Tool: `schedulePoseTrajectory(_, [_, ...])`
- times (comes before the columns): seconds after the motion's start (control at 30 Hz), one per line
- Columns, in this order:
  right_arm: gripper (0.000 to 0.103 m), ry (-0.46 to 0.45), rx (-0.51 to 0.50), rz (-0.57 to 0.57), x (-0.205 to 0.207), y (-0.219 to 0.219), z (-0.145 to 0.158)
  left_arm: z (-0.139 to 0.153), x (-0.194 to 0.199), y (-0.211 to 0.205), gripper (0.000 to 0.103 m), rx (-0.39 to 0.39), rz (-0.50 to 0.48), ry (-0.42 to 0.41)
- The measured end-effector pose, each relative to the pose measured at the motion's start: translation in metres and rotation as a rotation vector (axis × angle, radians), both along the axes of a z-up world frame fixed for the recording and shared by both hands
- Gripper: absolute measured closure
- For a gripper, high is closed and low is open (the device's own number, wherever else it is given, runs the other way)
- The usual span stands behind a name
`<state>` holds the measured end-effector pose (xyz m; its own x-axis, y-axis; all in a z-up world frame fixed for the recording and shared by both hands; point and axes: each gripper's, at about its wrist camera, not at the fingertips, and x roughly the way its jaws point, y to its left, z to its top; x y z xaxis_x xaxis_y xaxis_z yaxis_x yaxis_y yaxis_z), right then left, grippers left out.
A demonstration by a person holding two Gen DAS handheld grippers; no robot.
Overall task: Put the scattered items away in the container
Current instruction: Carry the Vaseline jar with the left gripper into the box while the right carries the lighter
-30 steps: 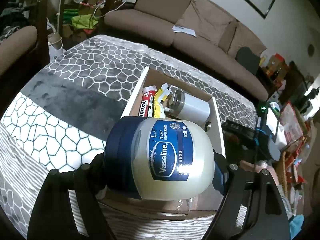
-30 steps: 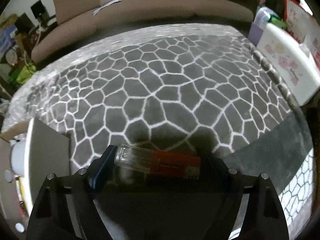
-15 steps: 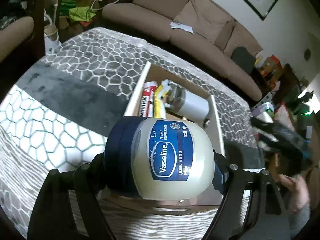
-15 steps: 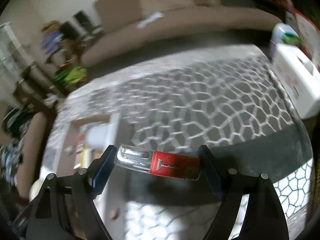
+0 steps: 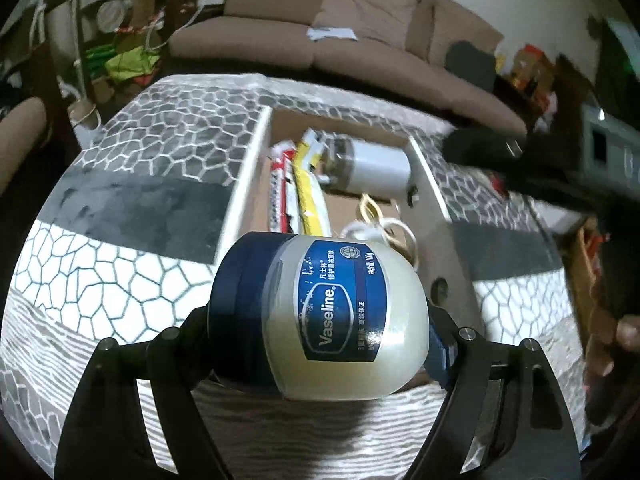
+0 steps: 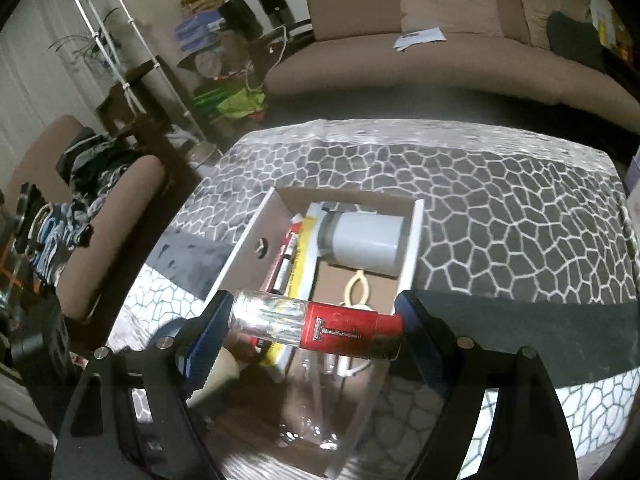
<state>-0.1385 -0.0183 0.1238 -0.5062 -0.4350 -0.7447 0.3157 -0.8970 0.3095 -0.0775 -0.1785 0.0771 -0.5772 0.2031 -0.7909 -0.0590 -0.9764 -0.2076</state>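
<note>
Your left gripper (image 5: 320,320) clamps a Vaseline jar (image 5: 320,316) on its side, navy lid leftward, pale jelly behind a blue label, held just short of the open cardboard box (image 5: 428,184) ahead. Carry it over the near wall before releasing. Your right gripper (image 6: 316,326) pinches a small bottle (image 6: 316,326) end to end, clear glass left, red label right, hovering above the box's near half; lower it into the bare patch short of the white cylinder (image 6: 366,240), clear of the cord.
</note>
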Motion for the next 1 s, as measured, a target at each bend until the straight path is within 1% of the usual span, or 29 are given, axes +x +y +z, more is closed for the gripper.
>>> schedulePoseTrajectory(0.03, [0.018,-0.002,-0.001,-0.002,-0.001,0.000,-0.002,-0.003,0.000,0.003,0.023,-0.012,-0.009,-0.006])
schedulePoseTrajectory(0.17, [0.018,-0.021,0.005,-0.008,-0.005,0.003,-0.011,-0.020,-0.002,0.019,0.023,-0.105,-0.024,-0.047])
schedulePoseTrajectory(0.2, [0.018,-0.025,0.004,-0.012,-0.006,0.003,-0.014,-0.022,-0.003,0.021,0.023,-0.114,-0.022,-0.053])
schedulePoseTrajectory(0.33, [0.018,-0.033,0.013,-0.014,-0.007,0.003,-0.021,-0.026,-0.006,0.021,0.023,-0.107,0.014,-0.080])
schedulePoseTrajectory(0.37, [0.018,-0.036,0.018,-0.016,-0.008,0.003,-0.023,-0.027,-0.006,0.023,0.023,-0.115,0.022,-0.082])
schedulePoseTrajectory(0.47, [0.018,-0.038,0.027,-0.020,-0.011,0.002,-0.026,-0.032,-0.007,0.031,0.023,-0.171,0.059,-0.083])
schedulePoseTrajectory(0.53, [0.018,-0.034,0.036,-0.022,-0.013,0.002,-0.027,-0.033,-0.006,0.032,0.018,-0.171,0.072,-0.074])
schedulePoseTrajectory(0.57, [0.018,-0.034,0.039,-0.023,-0.014,0.002,-0.028,-0.033,-0.007,0.031,0.015,-0.154,0.070,-0.072])
schedulePoseTrajectory(0.63, [0.018,-0.036,0.042,-0.026,-0.016,0.003,-0.030,-0.031,-0.008,0.026,0.015,-0.116,0.069,-0.074])
schedulePoseTrajectory(0.73, [0.018,-0.039,0.030,-0.034,-0.017,0.006,-0.031,-0.018,-0.010,0.007,0.014,0.012,0.074,-0.086])
schedulePoseTrajectory(0.77, [0.018,-0.038,0.026,-0.036,-0.017,0.007,-0.031,-0.008,-0.009,-0.004,0.013,0.070,0.086,-0.069])
schedulePoseTrajectory(0.83, [0.018,-0.034,0.014,-0.042,-0.018,0.008,-0.029,0.011,-0.004,-0.022,0.010,0.113,0.124,-0.019])
schedulePoseTrajectory(0.9, [0.018,-0.029,0.012,-0.042,-0.019,0.008,-0.028,0.031,0.004,-0.048,0.007,0.216,0.164,0.054])
schedulePoseTrajectory(0.93, [0.018,-0.028,0.014,-0.039,-0.020,0.006,-0.028,0.035,0.006,-0.057,0.004,0.250,0.183,0.070])
schedulePoseTrajectory(0.97, [0.018,-0.027,0.018,-0.036,-0.021,0.005,-0.028,0.039,0.009,-0.070,0.004,0.290,0.210,0.086])
schedulePoseTrajectory(1.0, [0.018,-0.027,0.027,-0.029,-0.022,0.001,-0.029,0.040,0.009,-0.079,0.004,0.305,0.226,0.094])
